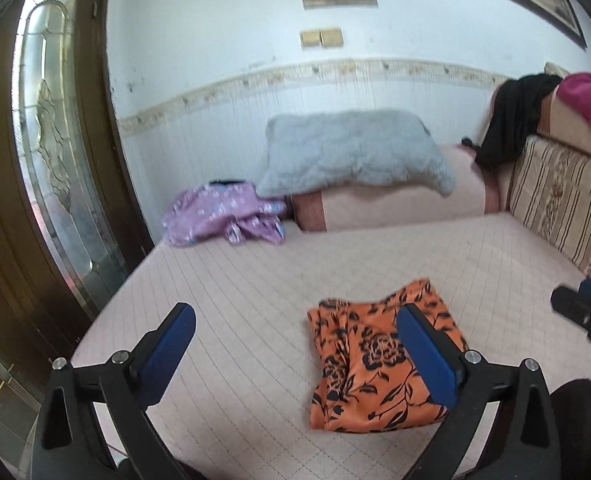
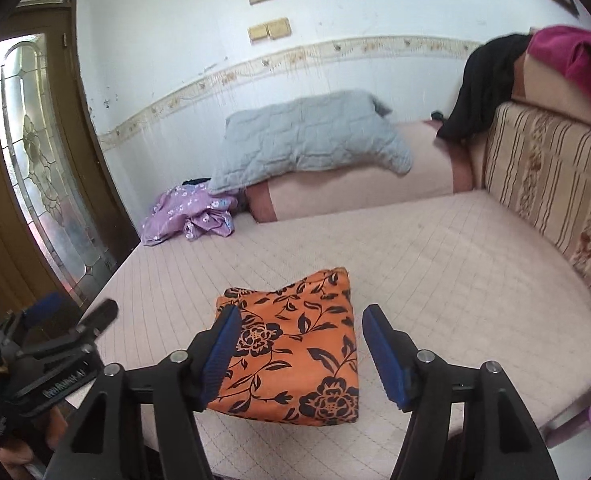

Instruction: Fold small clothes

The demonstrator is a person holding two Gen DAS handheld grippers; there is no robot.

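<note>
Left wrist view: left claw (image 1: 295,334) spread wide, empty; folded orange floral garment (image 1: 375,364) below on bed (image 1: 235,280), mostly behind right finger.

Right wrist view: right claw (image 2: 301,330) partly open, empty; garment (image 2: 295,352) beneath, lying flat.

A folded orange cloth with black flower print (image 2: 295,348) lies near the front edge of the pale pink quilted mattress (image 2: 435,280). The right gripper (image 2: 301,316) hovers above it, jaws apart, empty. A crumpled lilac flowered garment (image 2: 187,216) sits at the far left corner.
</note>
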